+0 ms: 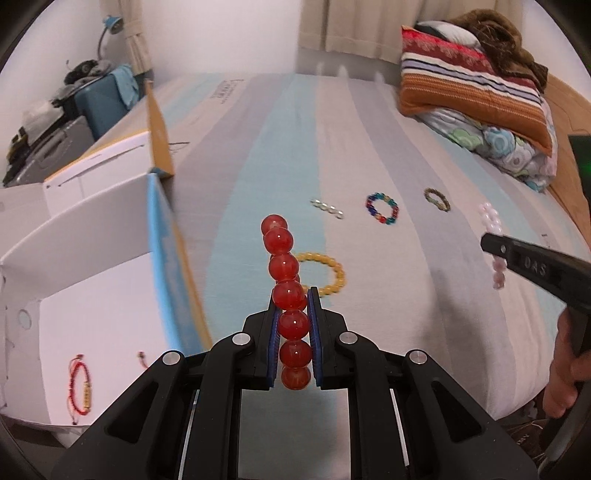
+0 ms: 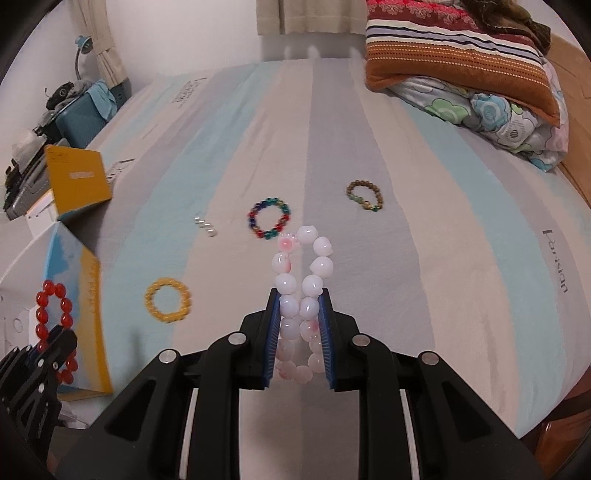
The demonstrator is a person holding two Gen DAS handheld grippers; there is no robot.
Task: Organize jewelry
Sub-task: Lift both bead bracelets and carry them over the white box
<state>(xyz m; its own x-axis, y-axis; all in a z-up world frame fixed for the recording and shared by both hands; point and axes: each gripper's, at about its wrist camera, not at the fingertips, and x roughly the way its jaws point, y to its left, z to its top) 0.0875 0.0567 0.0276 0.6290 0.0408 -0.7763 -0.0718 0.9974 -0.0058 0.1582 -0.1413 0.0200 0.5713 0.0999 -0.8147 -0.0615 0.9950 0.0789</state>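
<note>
- My L gripper (image 1: pixel 291 325): blue pads clamped on the red bead bracelet (image 1: pixel 286 291), which stands edge-on, up toward 12 o'clock from the jaws.
- My R gripper (image 2: pixel 300 325): pads pinched on the pink-white bead bracelet (image 2: pixel 301 295); loop squeezed narrow, top poking out past the tips.
- L view, 8 o'clock: open white box (image 1: pixel 92 302) w/ a thin red cord bracelet (image 1: pixel 79 387) lying on its floor. My hand (image 1: pixel 565 369) at 4 o'clock grips the R tool.
- Just beyond the L tips, on the striped bedsheet (image 1: pixel 388 295): yellow bead bracelet (image 1: pixel 325 273), partly hidden behind the red beads.
- Further out toward 1 o'clock, all flat on the sheet & apart from each other: clear/silver bead strand (image 1: pixel 327 208), multicolor bracelet (image 1: pixel 382 208), brown-green bracelet (image 1: pixel 437 199).
- Far end, 2 o'clock: striped pillow (image 1: pixel 469 88) on a floral quilt (image 1: pixel 509 147).
- Far 10 o'clock, off the bed: blue suitcase (image 1: pixel 101 99), desk lamp (image 1: pixel 110 26).
</note>
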